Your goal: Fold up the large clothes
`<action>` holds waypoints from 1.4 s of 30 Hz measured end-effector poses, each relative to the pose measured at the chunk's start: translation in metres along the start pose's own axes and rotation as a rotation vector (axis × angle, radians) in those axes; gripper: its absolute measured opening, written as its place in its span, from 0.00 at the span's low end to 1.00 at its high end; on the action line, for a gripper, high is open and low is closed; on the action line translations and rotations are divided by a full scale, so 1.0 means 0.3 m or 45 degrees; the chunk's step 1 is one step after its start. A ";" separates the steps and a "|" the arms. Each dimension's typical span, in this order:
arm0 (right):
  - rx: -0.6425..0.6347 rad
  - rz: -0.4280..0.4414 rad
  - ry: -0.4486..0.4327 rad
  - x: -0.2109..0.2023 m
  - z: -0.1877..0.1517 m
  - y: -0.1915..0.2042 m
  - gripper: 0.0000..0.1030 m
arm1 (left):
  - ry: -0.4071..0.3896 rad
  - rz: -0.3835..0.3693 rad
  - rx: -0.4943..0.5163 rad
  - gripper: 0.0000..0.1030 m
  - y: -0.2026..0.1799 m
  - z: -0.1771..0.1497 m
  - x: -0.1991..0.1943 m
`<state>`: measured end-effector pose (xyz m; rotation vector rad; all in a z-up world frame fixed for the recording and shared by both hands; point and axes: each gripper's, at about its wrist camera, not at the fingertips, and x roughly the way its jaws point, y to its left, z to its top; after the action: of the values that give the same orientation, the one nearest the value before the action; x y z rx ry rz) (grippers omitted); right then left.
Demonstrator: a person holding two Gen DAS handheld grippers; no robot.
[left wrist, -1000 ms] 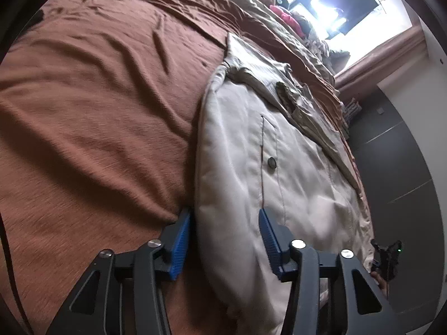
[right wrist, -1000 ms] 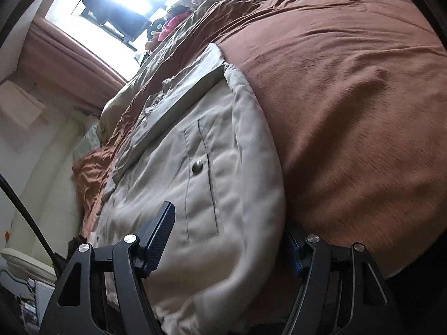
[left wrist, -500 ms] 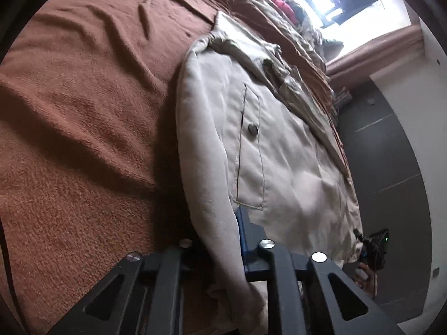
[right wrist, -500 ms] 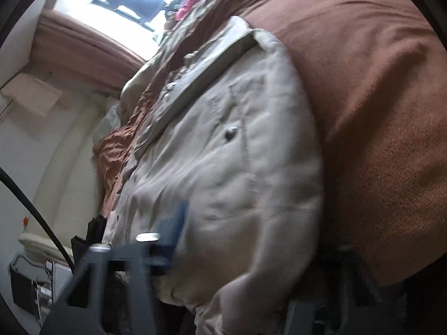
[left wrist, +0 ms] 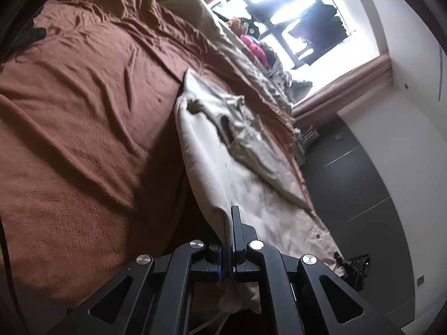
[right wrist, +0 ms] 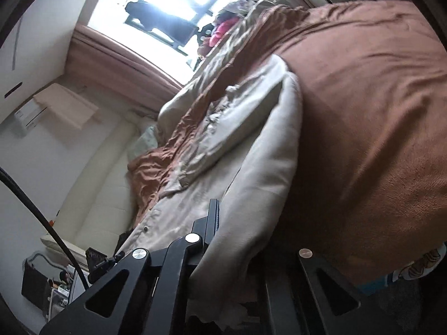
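Observation:
A beige jacket (left wrist: 223,150) lies along the brown bedspread (left wrist: 83,111), its collar end far from me. My left gripper (left wrist: 229,223) is shut on the jacket's near hem, which rises off the bed as a taut fold. In the right wrist view the same jacket (right wrist: 251,162) runs up the middle. My right gripper (right wrist: 223,212) is shut on the other corner of the hem; cloth drapes over and hides its right finger. The near part of the jacket hangs lifted between both grippers.
A bright window (left wrist: 293,14) with a curtain rail stands beyond the bed's far end. Piled clothes and a pink item (left wrist: 254,47) lie near it. Dark cabinet fronts (left wrist: 349,181) flank one side, a white wall and a shelf (right wrist: 67,106) the other.
Both grippers went from open around the jacket's hem to shut on it. They then rose, lifting the near edge off the bed; the pocket and button turned out of sight.

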<state>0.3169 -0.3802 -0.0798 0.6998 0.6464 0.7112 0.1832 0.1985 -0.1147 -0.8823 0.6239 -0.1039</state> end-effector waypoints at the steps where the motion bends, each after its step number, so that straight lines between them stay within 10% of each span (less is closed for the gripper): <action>1: -0.009 0.012 -0.006 -0.017 -0.003 0.009 0.02 | -0.009 -0.007 0.000 0.03 -0.005 0.001 -0.017; 22: -0.119 0.228 -0.037 -0.236 -0.182 -0.018 0.02 | -0.220 -0.140 0.013 0.03 -0.066 -0.223 -0.544; 33: -0.074 0.229 -0.002 -0.274 -0.252 -0.124 0.02 | -0.195 -0.119 0.001 0.03 -0.041 -0.383 -0.607; 42: -0.046 0.276 -0.061 -0.214 -0.168 -0.137 0.02 | -0.236 -0.142 0.050 0.03 -0.087 -0.252 -0.593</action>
<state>0.2568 -0.4345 -0.1226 0.7586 0.5169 0.9011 0.0003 0.1890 -0.0476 -0.8777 0.3986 -0.1325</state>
